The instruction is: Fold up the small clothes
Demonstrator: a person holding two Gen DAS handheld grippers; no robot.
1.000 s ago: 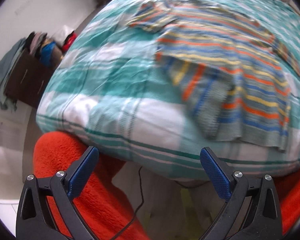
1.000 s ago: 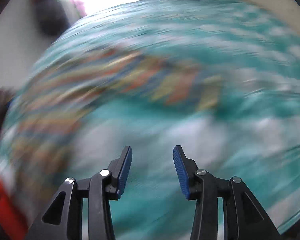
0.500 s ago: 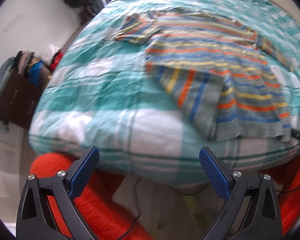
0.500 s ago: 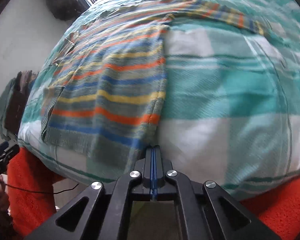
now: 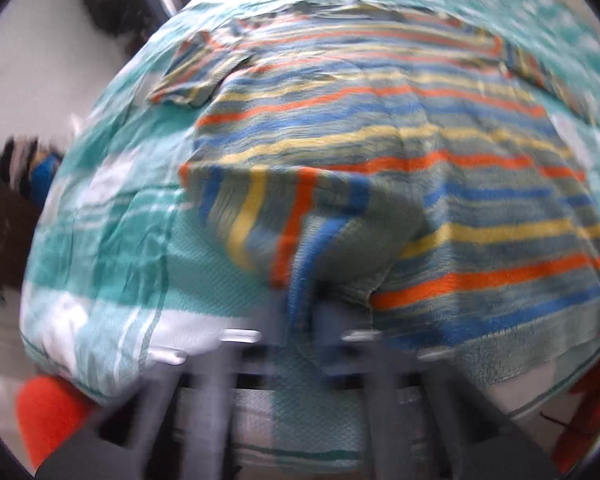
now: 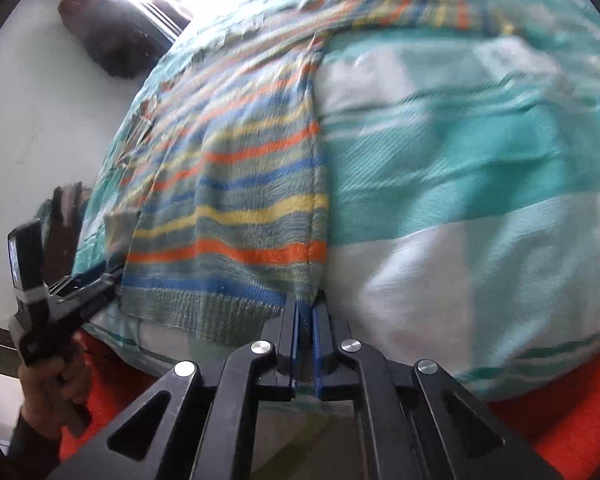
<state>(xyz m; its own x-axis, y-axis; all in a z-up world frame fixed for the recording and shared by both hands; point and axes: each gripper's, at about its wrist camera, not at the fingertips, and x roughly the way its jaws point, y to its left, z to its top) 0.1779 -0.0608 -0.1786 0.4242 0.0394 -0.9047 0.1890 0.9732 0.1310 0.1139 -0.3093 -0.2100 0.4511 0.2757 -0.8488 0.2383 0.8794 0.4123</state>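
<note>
A striped knit sweater (image 5: pixel 400 152) in grey, orange, yellow and blue lies on a teal and white checked bedspread (image 5: pixel 112 216). Its near left corner is folded over. In the blurred left wrist view my left gripper (image 5: pixel 304 308) is narrowed around that folded corner at the bed's front edge. In the right wrist view my right gripper (image 6: pixel 306 312) is shut on the sweater's (image 6: pixel 236 216) near right hem corner. The left gripper (image 6: pixel 96 284) also shows there at the far left, at the hem's other end.
An orange fleece blanket (image 6: pixel 560 420) hangs below the bed's front edge. A dark pile (image 6: pixel 112 36) sits by the bright window at the back left. A shelf with clothes (image 5: pixel 16 184) stands left of the bed against a white wall.
My left gripper has moved forward from open below the bed edge and closed in on the sweater's folded corner. My right gripper stays shut and now holds the hem corner, nearer the bed.
</note>
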